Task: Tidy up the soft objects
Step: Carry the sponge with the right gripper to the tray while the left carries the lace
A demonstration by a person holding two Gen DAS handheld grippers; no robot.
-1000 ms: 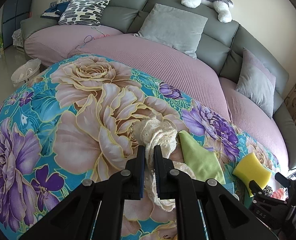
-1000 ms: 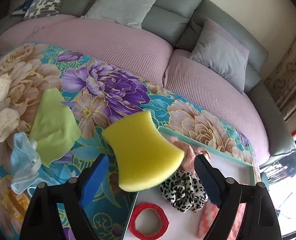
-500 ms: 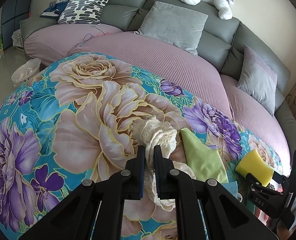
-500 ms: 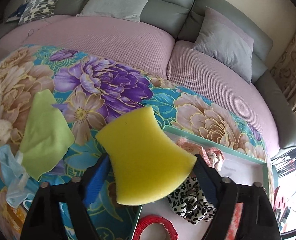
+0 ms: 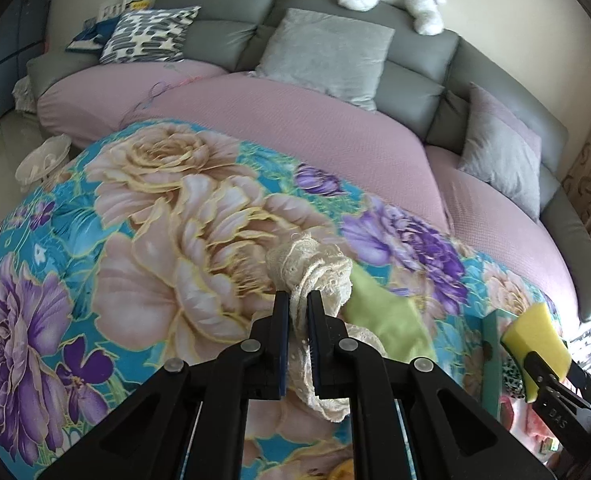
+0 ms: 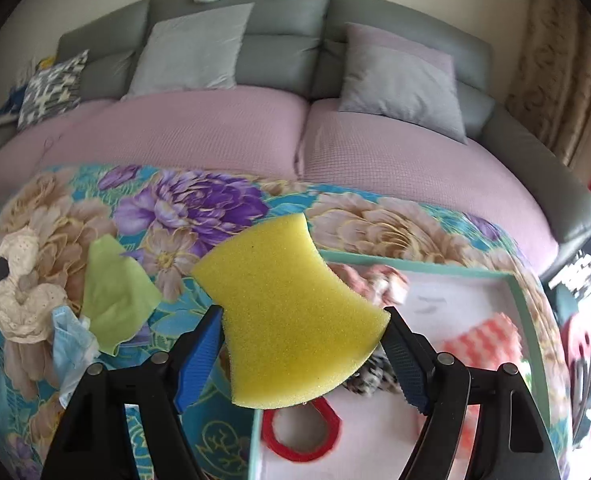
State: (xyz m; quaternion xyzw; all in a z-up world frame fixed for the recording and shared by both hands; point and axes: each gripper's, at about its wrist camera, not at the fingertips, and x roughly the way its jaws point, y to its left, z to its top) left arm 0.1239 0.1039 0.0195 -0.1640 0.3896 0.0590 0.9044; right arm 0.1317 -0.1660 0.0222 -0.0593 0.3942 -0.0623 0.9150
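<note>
**Carrying the yellow sponge to the tray**

Holding the yellow sponge (image 6: pixel 295 312) between its blue pads, the right gripper (image 6: pixel 299 354) has it squeezed from both sides, and the jaws are closing a little more on it. The sponge sticks up and away from the gripper, with its long side pointing ahead. Just under it and to the right lies the tray (image 6: pixel 519 292) with the green rim. So the sponge only needs to go a bit right and down, I think. The right hand is the nearer one to the tray.

The left gripper (image 5: pixel 298 308) is clamped tight on the cream lace cloth (image 5: pixel 315 268), which lies bunched on the flowery blanket (image 5: pixel 95 240). Next to it is the green cloth (image 5: pixel 387 316).

The right camera shows inside the tray: a red ring (image 6: pixel 301 432), a spotted scrunchie (image 6: pixel 369 378) and pink things. The left camera shows only a small edge of the tray. The right camera also shows a blue face mask (image 6: pixel 69 332) that the left one does not.

Farther back are the pink sofa seat (image 6: pixel 215 132) and grey cushions (image 6: pixel 191 52).
</note>
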